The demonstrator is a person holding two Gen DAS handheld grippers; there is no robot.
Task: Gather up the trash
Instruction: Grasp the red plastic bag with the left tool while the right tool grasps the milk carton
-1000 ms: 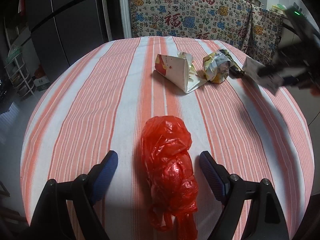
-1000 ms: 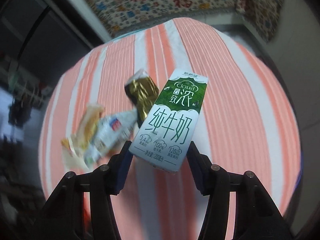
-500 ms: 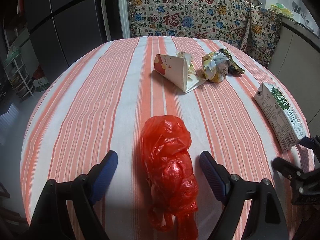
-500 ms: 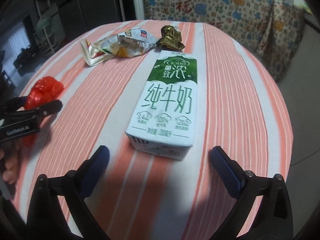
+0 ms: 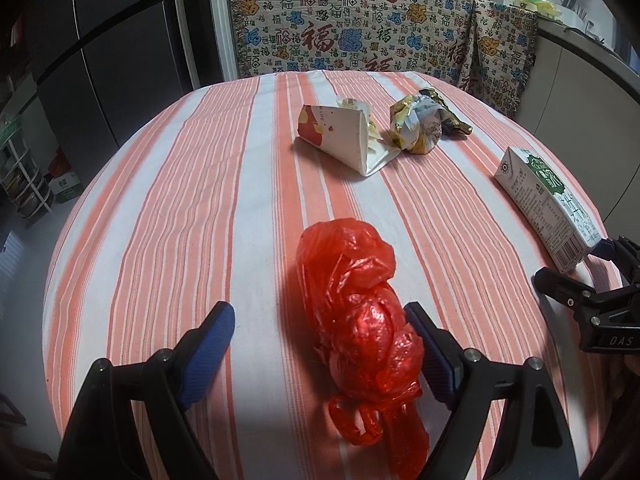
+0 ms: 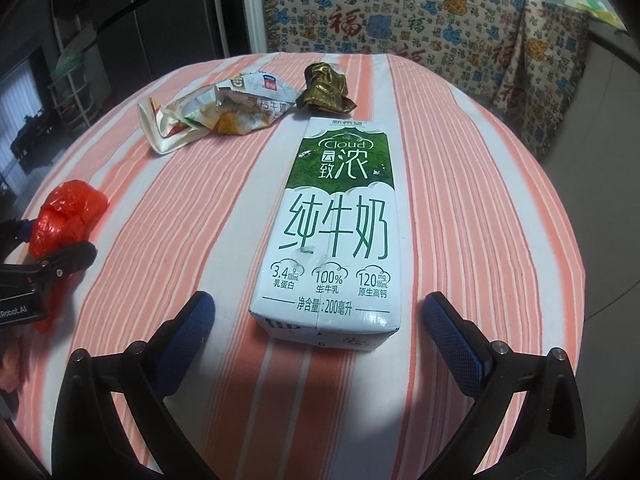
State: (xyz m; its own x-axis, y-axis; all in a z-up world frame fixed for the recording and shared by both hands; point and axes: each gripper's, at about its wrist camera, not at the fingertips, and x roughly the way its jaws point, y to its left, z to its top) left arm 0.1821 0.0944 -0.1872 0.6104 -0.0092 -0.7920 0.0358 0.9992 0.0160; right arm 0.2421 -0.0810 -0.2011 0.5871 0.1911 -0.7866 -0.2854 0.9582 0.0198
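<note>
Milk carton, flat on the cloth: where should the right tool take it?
Across the two long side walls of the milk carton, near its bottom end, coming from above. It lies flat, lengthwise between the open fingers of the right tool, both sides clear.

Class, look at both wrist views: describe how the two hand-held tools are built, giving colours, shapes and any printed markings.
Both are alike: the left tool and right tool have black, angular plastic fingers with silver screws, tipped with blue ribbed pads. White lettering marks their black bodies: "DAS" in the left view, "Robot.AI" in the right view.

Left tongs (image 5: 318, 344) spread around red bag (image 5: 360, 316), milk carton (image 5: 548, 206) far right
</note>
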